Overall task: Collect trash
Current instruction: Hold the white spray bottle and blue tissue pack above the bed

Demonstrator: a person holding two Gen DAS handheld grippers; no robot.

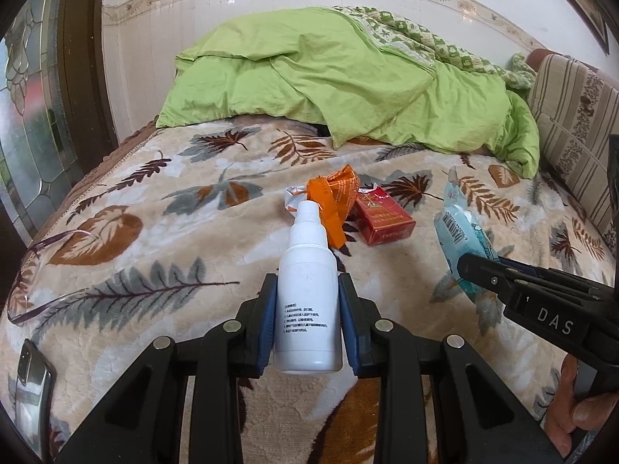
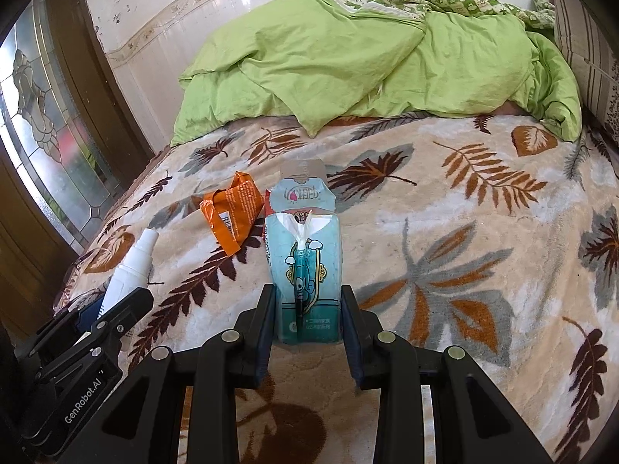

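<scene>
My left gripper [image 1: 308, 284] is shut on a white plastic bottle [image 1: 307, 294], which points forward over the leaf-patterned blanket [image 1: 162, 239]. My right gripper [image 2: 308, 294] is shut on a light-blue tissue pack [image 2: 305, 266] with its flap open. Ahead on the blanket lie a crumpled orange wrapper [image 1: 332, 201] and a red cigarette box [image 1: 383, 216]. In the right wrist view the orange wrapper [image 2: 232, 208] lies left of the tissue pack, and the left gripper with the bottle [image 2: 129, 266] is at lower left. The right gripper with the tissue pack [image 1: 460, 239] shows at right in the left wrist view.
Eyeglasses [image 1: 42, 270] and a phone [image 1: 33, 379] lie on the blanket at left. A green quilt [image 1: 348, 81] is piled at the far end of the bed. A striped cushion [image 1: 572, 123] stands at right. A glass door [image 2: 42, 123] is at left.
</scene>
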